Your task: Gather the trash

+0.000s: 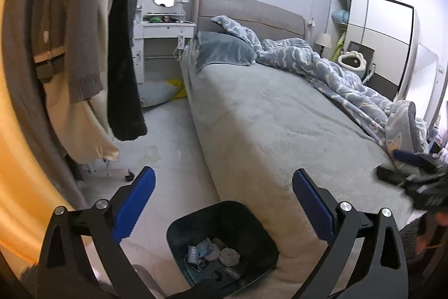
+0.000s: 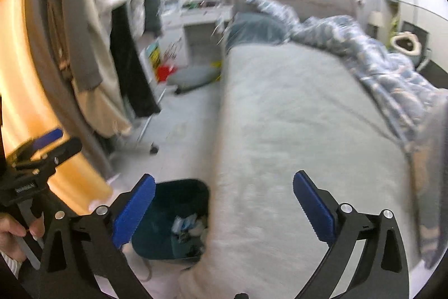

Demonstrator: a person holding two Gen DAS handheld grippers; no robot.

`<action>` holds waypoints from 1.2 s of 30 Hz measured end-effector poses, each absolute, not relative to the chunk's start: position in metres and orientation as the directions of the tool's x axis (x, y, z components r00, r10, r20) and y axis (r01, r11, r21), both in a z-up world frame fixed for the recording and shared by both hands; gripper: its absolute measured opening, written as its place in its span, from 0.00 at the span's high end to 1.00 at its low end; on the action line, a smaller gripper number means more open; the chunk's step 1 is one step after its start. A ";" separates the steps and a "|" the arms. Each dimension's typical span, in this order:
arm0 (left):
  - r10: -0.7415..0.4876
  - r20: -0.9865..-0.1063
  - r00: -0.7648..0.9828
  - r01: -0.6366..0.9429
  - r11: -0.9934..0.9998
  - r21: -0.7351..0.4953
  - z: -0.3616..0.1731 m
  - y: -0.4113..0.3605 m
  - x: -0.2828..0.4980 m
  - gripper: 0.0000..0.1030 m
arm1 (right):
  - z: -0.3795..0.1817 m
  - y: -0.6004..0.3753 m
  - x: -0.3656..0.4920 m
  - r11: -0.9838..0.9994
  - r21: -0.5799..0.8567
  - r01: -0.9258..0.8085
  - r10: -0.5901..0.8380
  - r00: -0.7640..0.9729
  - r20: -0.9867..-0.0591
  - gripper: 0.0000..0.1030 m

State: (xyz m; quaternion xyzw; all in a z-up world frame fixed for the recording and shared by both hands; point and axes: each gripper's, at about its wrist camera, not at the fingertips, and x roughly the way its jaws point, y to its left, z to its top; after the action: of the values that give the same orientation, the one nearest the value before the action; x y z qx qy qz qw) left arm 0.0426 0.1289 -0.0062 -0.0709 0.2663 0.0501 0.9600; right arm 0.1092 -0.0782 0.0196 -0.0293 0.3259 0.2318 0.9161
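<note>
- While both tongs stand wide and empty, the left gripper (image 1: 224,203) hangs right above the dark bin (image 1: 179,237); the crumpled trash (image 1: 214,254) lies inside it
- The right gripper (image 2: 224,203) has the bin down to its left; the left hand looks nearer
- The grey bed (image 1: 280,116) beside them shows no litter I can pick out

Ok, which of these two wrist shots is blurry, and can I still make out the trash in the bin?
Left wrist view: sharp, so the crumpled trash in the dark bin reads clearly; only the other gripper at the right edge is smeared. Right wrist view: motion blur across the bed and the bin, its contents just pale smudges. Both views bend straight lines, fisheye style.
</note>
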 end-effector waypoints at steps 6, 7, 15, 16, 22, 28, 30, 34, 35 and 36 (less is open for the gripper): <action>0.106 -0.485 0.868 -0.158 0.985 -0.068 0.000 0.121 0.020 0.03 | 0.045 -0.129 0.071 0.918 0.041 -0.393 0.358 0.784 -0.506 0.03; 0.112 -0.486 0.867 -0.160 0.985 -0.059 0.000 0.120 0.018 0.03 | 0.046 -0.138 0.066 0.927 0.020 -0.374 0.334 0.803 -0.494 0.03; 0.151 -0.491 0.858 -0.161 0.987 0.022 -0.007 0.112 0.006 0.03 | 0.039 -0.194 0.054 0.938 0.152 -0.312 0.346 0.816 -0.463 0.03; 0.155 -0.490 0.858 -0.165 0.986 0.024 -0.007 0.113 0.006 0.03 | 0.037 -0.191 0.055 0.935 0.152 -0.320 0.353 0.806 -0.475 0.03; 0.172 -0.495 0.852 -0.182 0.983 0.029 -0.010 0.115 0.001 0.03 | 0.039 -0.186 0.045 0.922 0.116 -0.369 0.380 0.807 -0.452 0.03; 0.162 -0.495 0.854 -0.188 0.982 -0.003 -0.008 0.121 -0.003 0.03 | 0.041 -0.188 0.037 0.922 0.110 -0.371 0.381 0.820 -0.427 0.03; 0.159 -0.495 0.854 -0.188 0.982 -0.008 -0.009 0.122 -0.004 0.03 | 0.041 -0.190 0.037 0.922 0.118 -0.368 0.382 0.820 -0.426 0.03; 0.147 -0.496 0.856 -0.182 0.983 -0.022 -0.009 0.124 -0.004 0.03 | 0.040 -0.189 0.036 0.922 0.115 -0.370 0.383 0.819 -0.428 0.03; 0.143 -0.497 0.856 -0.177 0.984 -0.022 -0.009 0.123 -0.004 0.03 | 0.040 -0.189 0.035 0.920 0.113 -0.374 0.385 0.817 -0.430 0.03; 0.141 -0.497 0.856 -0.174 0.985 -0.020 -0.009 0.122 -0.004 0.03 | 0.041 -0.188 0.036 0.919 0.111 -0.379 0.388 0.814 -0.433 0.03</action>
State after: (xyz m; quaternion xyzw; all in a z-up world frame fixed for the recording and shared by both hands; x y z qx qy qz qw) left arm -0.0039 0.1224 -0.0091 -0.0318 0.2554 0.0817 0.9628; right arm 0.0362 -0.1881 0.0410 0.0098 0.2291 0.2011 0.9523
